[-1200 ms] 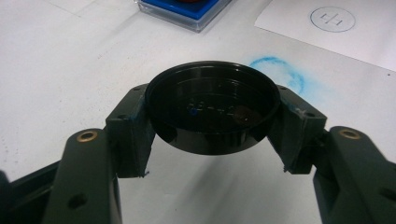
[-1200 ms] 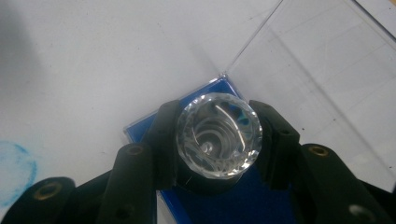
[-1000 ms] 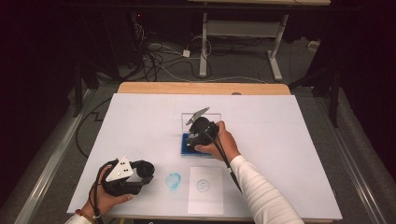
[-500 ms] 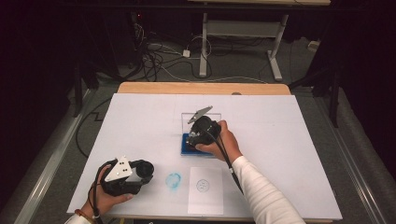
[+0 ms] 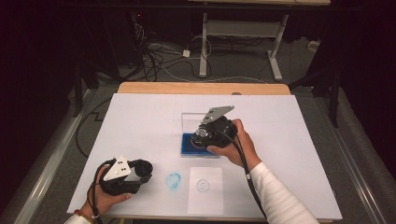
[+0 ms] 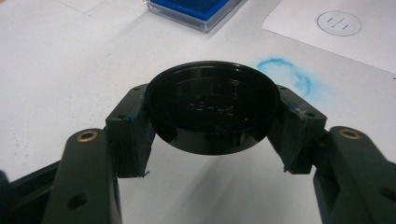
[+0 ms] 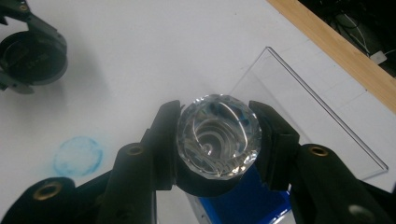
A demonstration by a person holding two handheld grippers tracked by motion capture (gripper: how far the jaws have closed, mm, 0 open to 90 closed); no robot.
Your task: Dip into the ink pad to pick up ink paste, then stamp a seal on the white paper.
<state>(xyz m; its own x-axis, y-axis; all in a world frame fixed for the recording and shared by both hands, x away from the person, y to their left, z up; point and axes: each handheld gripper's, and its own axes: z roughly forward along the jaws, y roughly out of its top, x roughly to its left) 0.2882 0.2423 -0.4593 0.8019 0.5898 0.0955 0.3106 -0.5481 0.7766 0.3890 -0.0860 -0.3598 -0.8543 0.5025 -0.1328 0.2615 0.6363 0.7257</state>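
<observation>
Glossy black round cap (image 6: 212, 108) clamped in left gripper (image 5: 125, 176) at table's (image 5: 299, 140) near edge | smudged blue ink ring (image 5: 173, 181) | white stamped paper (image 5: 205, 190) | faceted clear crystal-handled stamp (image 7: 218, 135) gripped by right gripper (image 5: 210, 133) above blue ink pad (image 5: 189, 143) | clear hinged lid (image 7: 308, 107) behind

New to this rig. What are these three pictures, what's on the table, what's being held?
No robot here: a person holds a two-jaw claw in each hand. The high view looks down on the white table; each of the other two pictures comes from a camera riding on one claw, looking along its black jaws.

On the table lie a blue ink pad in a clear case with its clear lid standing open, a white paper sheet with a printed circle, and a smudged blue ring mark.

The left claw is shut on a round black cap. The right claw is shut on a faceted clear-topped stamp, over the pad.
</observation>
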